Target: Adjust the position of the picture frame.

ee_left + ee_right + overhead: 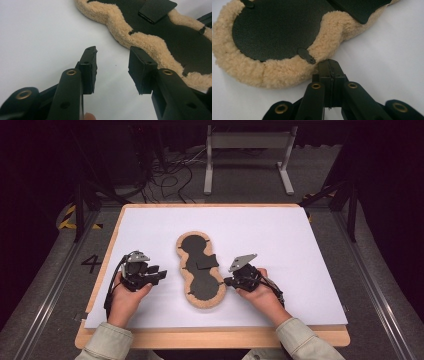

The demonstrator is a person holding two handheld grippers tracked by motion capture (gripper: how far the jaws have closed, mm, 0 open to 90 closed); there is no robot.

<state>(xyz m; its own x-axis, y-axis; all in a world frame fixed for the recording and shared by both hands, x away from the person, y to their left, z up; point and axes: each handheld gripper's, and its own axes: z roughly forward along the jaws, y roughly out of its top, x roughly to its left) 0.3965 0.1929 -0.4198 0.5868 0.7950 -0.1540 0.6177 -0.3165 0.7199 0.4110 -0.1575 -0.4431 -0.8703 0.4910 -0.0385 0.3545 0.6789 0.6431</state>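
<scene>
Two grippers closing in on a fleece-edged pad

The right gripper (331, 71), jaws pressed together and empty, noses the fleece-edged pad's (200, 270) near rim; the left gripper (112, 66) waits parted beside it. The pad lies mid-table, unlifted; all the handling looks still ahead.

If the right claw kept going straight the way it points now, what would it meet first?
Probably the fleece rim of the black pad; the shut right claw sits just short of it, with only white sheet between.
</scene>
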